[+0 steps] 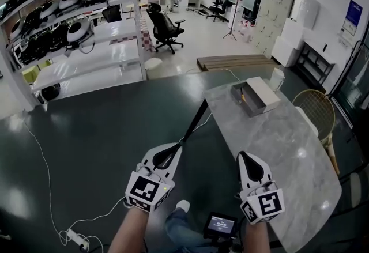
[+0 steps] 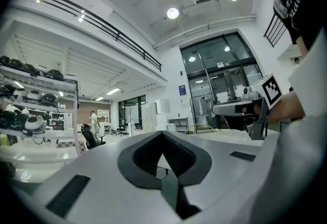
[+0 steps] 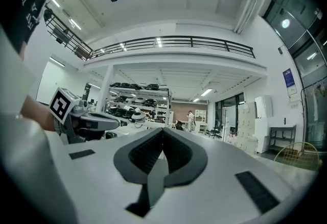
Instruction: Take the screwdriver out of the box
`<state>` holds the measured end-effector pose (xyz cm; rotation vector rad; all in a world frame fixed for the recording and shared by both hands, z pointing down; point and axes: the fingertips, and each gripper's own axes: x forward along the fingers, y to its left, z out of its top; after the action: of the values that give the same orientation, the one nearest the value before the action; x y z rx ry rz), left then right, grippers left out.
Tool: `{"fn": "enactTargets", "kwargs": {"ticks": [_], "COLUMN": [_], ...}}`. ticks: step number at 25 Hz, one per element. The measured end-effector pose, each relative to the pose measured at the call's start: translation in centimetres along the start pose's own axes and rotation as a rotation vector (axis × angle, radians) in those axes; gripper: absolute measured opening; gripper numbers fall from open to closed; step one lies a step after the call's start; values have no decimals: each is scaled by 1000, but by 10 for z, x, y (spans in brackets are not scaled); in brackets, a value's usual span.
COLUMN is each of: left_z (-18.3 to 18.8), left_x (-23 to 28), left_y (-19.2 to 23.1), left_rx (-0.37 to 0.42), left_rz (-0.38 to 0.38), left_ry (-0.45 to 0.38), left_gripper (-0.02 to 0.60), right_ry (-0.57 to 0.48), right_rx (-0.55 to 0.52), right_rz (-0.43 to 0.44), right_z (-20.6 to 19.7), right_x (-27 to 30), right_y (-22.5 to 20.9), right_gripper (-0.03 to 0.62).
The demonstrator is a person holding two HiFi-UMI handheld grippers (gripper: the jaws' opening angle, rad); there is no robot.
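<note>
An open box point(image 1: 258, 96) with a white lid lies at the far end of the marble table point(image 1: 288, 154) in the head view. A small yellowish tool point(image 1: 243, 97) lies inside it, too small to make out. Both grippers are held low and near me, well short of the box. My left gripper point(image 1: 171, 154) point(image 2: 162, 135) hovers over the dark floor left of the table, jaws shut and empty. My right gripper point(image 1: 247, 159) point(image 3: 163, 132) is over the table's near end, shut with nothing in it. Each gripper view shows the other gripper alongside.
A white cylinder point(image 1: 277, 78) stands beside the box. A wicker chair point(image 1: 316, 109) is at the table's right side. A black pole point(image 1: 195, 125) slants across the floor ahead of the left gripper. A power strip point(image 1: 76, 238) and white cable lie at lower left.
</note>
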<state>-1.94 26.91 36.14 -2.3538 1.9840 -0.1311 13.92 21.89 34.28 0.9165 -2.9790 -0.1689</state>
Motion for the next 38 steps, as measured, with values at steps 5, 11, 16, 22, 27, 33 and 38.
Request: {"fn": "enactTargets", "kwargs": {"ticks": [5, 11, 16, 22, 27, 33, 38], "left_z": [-1, 6, 1, -7, -22, -29, -28], "left_x": [66, 139, 176, 218, 270, 346, 398], "left_y": [57, 102, 114, 130, 155, 188, 227], "left_rx": [7, -11, -9, -31, -68, -51, -35], "left_rz": [-39, -78, -120, -170, -213, -335, -439], "left_ry": [24, 15, 21, 9, -1, 22, 42], "left_gripper": [12, 12, 12, 12, 12, 12, 12], "right_ry": [-4, 5, 16, 33, 71, 169, 297], "right_rx": [25, 26, 22, 7, -11, -43, -37], "right_rz": [-26, -70, -111, -164, -285, -379, -445], "right_z": [-3, -7, -12, -20, -35, -40, -43], "right_x": [76, 135, 160, 175, 195, 242, 301], "right_y": [-30, -70, -94, -117, -153, -199, -214], "right_gripper": [25, 25, 25, 25, 25, 26, 26]}}
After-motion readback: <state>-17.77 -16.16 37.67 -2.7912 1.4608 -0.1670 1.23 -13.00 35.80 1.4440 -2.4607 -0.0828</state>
